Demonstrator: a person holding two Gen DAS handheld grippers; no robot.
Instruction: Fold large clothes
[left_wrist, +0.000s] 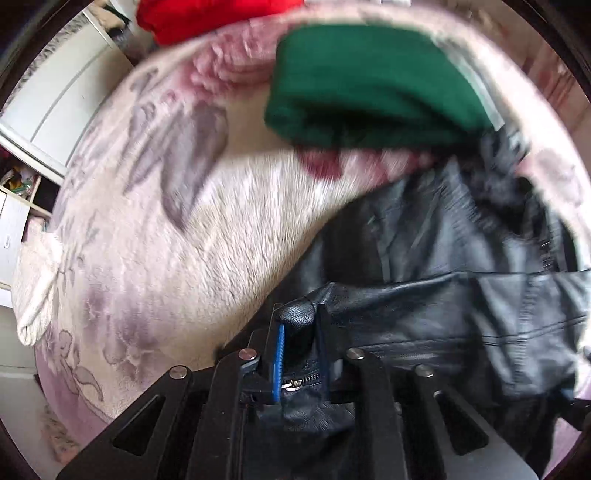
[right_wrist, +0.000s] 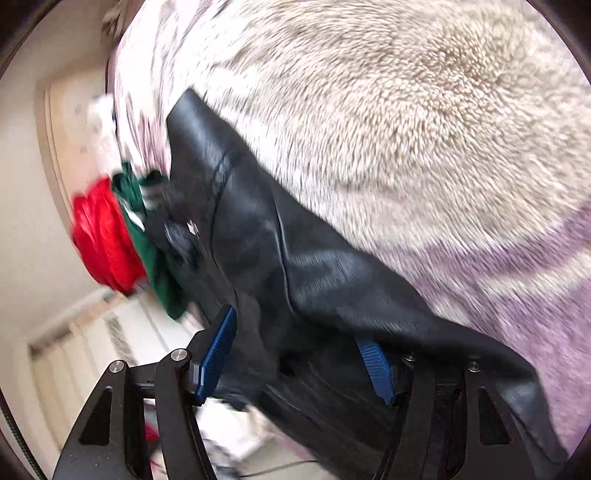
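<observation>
We've got the black leather jacket (left_wrist: 443, 295) sprawled across the fleecy floral blanket (left_wrist: 166, 240) on the bed, our left claw (left_wrist: 301, 332) pinched tight on a zippered edge. Our right claw (right_wrist: 306, 354) gapes wide around another fold, not yet biting. It looks heavy, stiffish and slick, so seams and hems are our safest holds.

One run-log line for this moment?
left tool: shut on black jacket | right tool: open, jacket between fingers | green garment: on blanket
</observation>
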